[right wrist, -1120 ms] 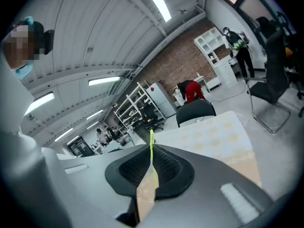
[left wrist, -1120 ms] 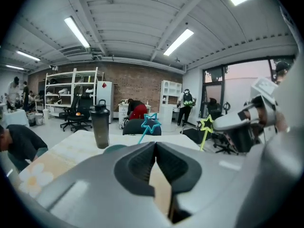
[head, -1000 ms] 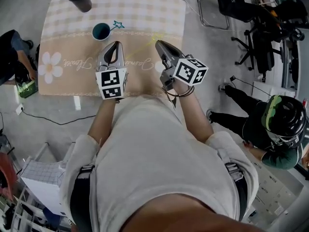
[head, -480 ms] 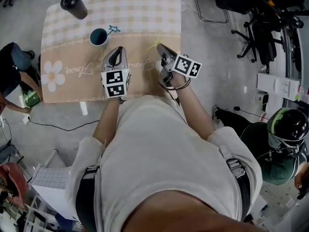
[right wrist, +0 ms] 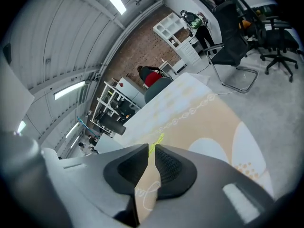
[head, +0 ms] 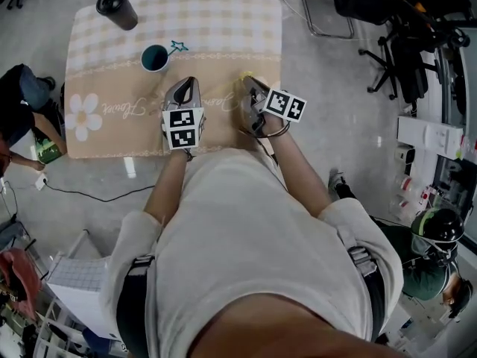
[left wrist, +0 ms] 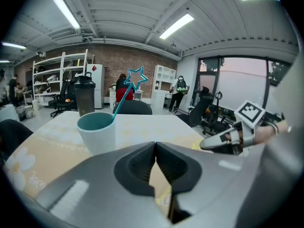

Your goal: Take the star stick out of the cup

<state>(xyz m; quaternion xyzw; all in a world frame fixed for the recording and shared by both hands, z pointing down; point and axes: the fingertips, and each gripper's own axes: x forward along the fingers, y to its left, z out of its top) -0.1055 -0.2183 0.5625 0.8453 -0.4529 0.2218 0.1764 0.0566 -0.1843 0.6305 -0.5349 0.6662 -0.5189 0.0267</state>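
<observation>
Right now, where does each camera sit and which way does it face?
Head view: on the head, looking down at the table; torso, arms, left gripper, right gripper show.
Left gripper view: on the shut left gripper, facing cup and stick; right gripper shows.
Right gripper view: on the right gripper, jaws just opening, empty, facing along the table.
Head and left gripper views share the cup.

Right gripper [right wrist: 151,146]: the grey jaws with black ribbed pads stand narrowly apart, having just been opening; nothing is between them. Just ahead of the tips, a thin yellow-green strip [right wrist: 159,139] lies on the beige flower-printed tablecloth [right wrist: 213,127]. A black cylindrical tumbler [right wrist: 113,127] stands farther ahead, left of the jaws.
</observation>
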